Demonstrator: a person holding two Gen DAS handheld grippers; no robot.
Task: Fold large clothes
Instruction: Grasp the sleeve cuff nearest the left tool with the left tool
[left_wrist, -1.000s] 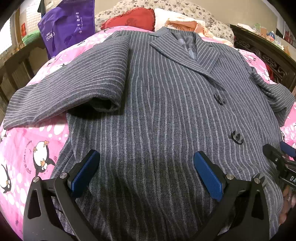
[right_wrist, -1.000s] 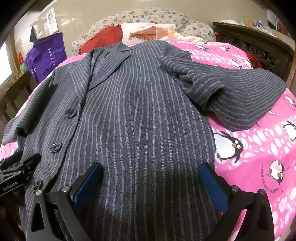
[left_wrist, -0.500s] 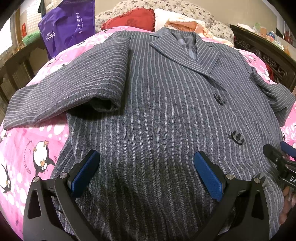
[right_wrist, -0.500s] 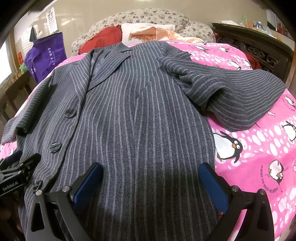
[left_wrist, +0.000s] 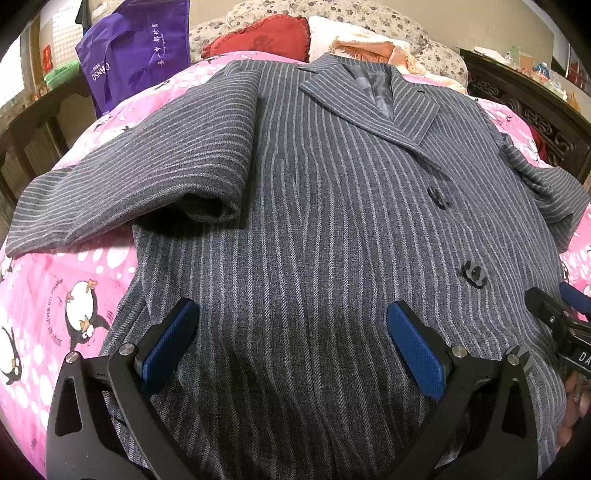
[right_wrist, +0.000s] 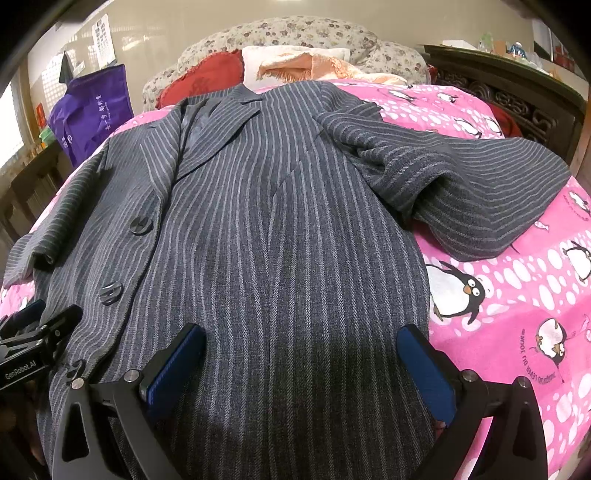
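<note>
Pink penguin-print bedspread (left_wrist: 55, 295) carries a grey pinstriped wool coat (left_wrist: 314, 221), spread face-up with collar at twelve o'clock, sleeves out toward nine and three, apparently laid flat for folding. Both black, blue-padded tools, left gripper (left_wrist: 291, 347) and right gripper (right_wrist: 301, 369), hover wide open and empty over its hem.

Bedroom, warm indoor light. Bed covered by pink penguin-print bedspread (right_wrist: 498, 295). Far end: floral headboard cushion (right_wrist: 295, 33), red pillow (left_wrist: 258, 37), peach fringed blanket (right_wrist: 314, 66). Dark carved wood furniture (right_wrist: 517, 99) far right, clutter on top. Purple tote bag (left_wrist: 136, 48) far left beside a wooden table (left_wrist: 33, 114). Bright window at left edge.
</note>
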